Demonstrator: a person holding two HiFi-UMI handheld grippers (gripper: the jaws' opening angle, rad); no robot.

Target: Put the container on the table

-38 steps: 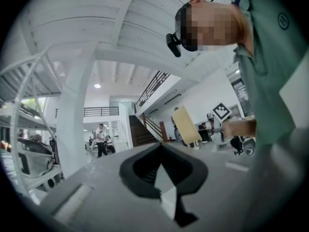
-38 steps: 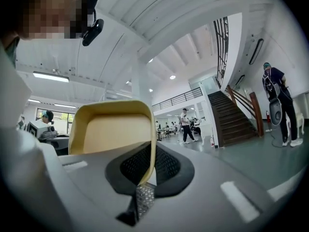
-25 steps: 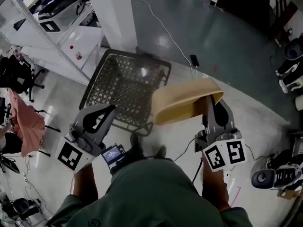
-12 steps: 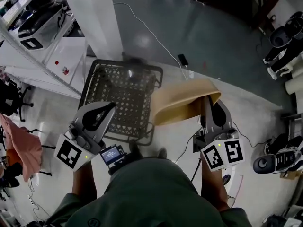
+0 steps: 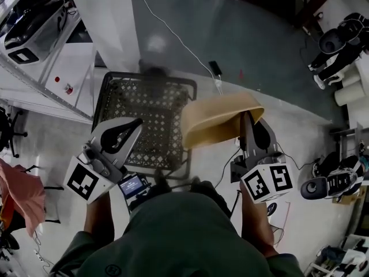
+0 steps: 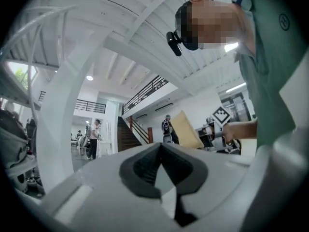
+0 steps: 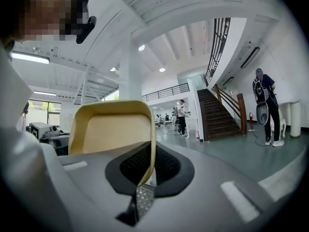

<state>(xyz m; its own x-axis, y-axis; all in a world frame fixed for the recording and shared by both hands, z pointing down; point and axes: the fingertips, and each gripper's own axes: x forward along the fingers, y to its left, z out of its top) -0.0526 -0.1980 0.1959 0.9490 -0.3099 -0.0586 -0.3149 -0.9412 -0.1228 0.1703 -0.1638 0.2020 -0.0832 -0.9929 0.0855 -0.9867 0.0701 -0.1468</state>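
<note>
A tan, shallow container (image 5: 216, 123) hangs in the air over the floor, tilted on its side. My right gripper (image 5: 245, 119) is shut on its rim at the container's right end. In the right gripper view the container (image 7: 113, 129) stands upright ahead, its thin wall pinched between the black pads (image 7: 169, 166). My left gripper (image 5: 136, 123) is held level to the left, shut with nothing in it. The left gripper view shows its own jaws (image 6: 161, 148) closed, and the container (image 6: 186, 129) far off to the right. No table shows in the head view.
A black mesh basket (image 5: 147, 114) stands on the floor just ahead, below and between the grippers. A white pillar (image 5: 104, 16) and a shelf rack (image 5: 34, 33) are at the left, a floor cable (image 5: 173, 33) ahead, office chairs (image 5: 334, 45) at right. A staircase (image 7: 222, 115) and standing people (image 7: 264, 105) lie farther off.
The person has walked on, so the pillar, rack and chairs have slid through the view. Both grippers keep their pose, and the container stays in the right gripper's grip.
</note>
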